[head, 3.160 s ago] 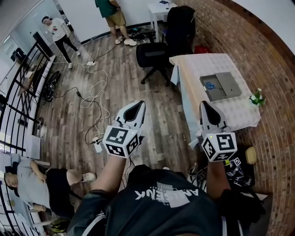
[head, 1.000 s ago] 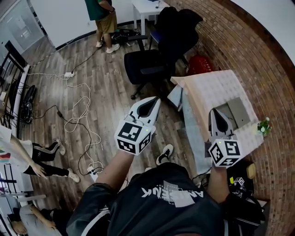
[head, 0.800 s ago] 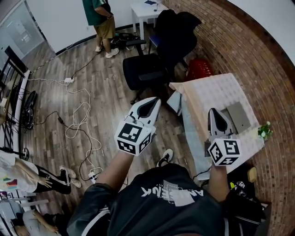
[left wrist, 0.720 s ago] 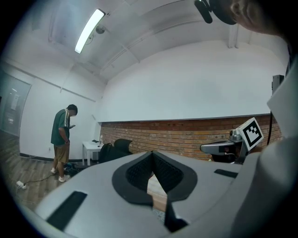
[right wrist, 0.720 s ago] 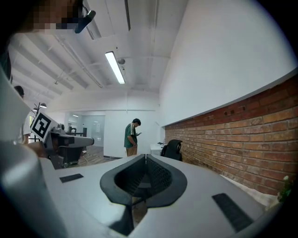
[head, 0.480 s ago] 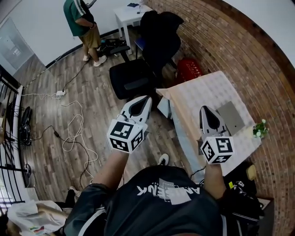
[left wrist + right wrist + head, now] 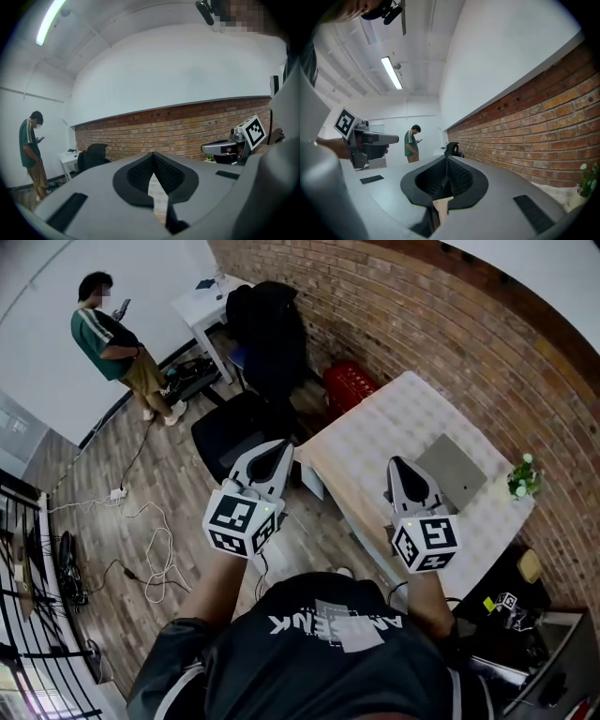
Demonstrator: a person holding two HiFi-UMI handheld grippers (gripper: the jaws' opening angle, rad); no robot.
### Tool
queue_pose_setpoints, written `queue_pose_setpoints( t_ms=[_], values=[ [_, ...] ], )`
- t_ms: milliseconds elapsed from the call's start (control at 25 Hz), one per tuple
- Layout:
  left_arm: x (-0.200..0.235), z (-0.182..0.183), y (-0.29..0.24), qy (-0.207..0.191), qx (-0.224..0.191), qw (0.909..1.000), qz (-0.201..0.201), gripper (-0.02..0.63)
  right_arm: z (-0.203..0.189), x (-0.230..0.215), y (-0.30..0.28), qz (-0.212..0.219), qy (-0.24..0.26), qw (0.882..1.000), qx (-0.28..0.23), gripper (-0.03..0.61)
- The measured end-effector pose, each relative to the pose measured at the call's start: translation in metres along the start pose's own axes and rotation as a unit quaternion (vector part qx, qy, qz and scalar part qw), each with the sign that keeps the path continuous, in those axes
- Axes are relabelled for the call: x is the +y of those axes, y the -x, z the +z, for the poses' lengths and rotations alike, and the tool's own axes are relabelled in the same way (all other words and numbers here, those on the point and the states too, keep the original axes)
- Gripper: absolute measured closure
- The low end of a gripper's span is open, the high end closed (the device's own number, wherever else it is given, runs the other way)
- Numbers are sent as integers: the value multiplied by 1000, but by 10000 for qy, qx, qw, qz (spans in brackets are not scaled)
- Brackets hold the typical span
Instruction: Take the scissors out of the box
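A flat grey box (image 7: 453,468) lies shut on the cloth-covered table (image 7: 375,442); no scissors show in any view. My left gripper (image 7: 278,444) is shut and empty, held in the air over the floor just left of the table's near corner. Over the table's near edge, a little short of the box, my right gripper (image 7: 397,461) is also shut with nothing in it. In the left gripper view the jaws (image 7: 153,153) meet at the tip, with the right gripper (image 7: 220,147) off to the side. The right gripper view shows its jaws (image 7: 446,158) closed and level.
A small potted plant (image 7: 521,476) stands at the table's right end by the brick wall (image 7: 441,324). A black office chair (image 7: 239,423) and a red crate (image 7: 347,385) sit beyond the table. A person (image 7: 117,343) stands far left near a white side table (image 7: 211,301). Cables (image 7: 150,540) trail over the floor.
The head view has swung toward the table, which now lies straight ahead and closer. Both grippers travelled with it, still shut; the right one now hangs over the table's edge.
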State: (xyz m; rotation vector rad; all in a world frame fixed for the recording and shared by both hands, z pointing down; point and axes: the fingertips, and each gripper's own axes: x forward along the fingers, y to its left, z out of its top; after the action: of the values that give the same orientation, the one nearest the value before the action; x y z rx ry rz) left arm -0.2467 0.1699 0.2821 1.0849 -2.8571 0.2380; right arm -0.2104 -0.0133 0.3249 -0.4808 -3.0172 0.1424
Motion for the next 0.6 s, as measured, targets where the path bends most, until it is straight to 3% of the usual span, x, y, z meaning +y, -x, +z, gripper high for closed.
queue_pose_setpoints(
  t_ms=[200, 400, 600],
  values=[
    [-4, -11, -46, 151, 128, 9994, -273, 601, -14, -24, -7, -162, -125, 9997, 115, 537],
    [-7, -8, -80, 2, 51, 9977, -670, 601, -16, -36, -21, -354, -89, 9992, 161, 537],
    [6, -13, -109, 134, -38, 9946, -1025, 601, -15, -48, -35, -762, -66, 9969, 198, 537]
  ],
)
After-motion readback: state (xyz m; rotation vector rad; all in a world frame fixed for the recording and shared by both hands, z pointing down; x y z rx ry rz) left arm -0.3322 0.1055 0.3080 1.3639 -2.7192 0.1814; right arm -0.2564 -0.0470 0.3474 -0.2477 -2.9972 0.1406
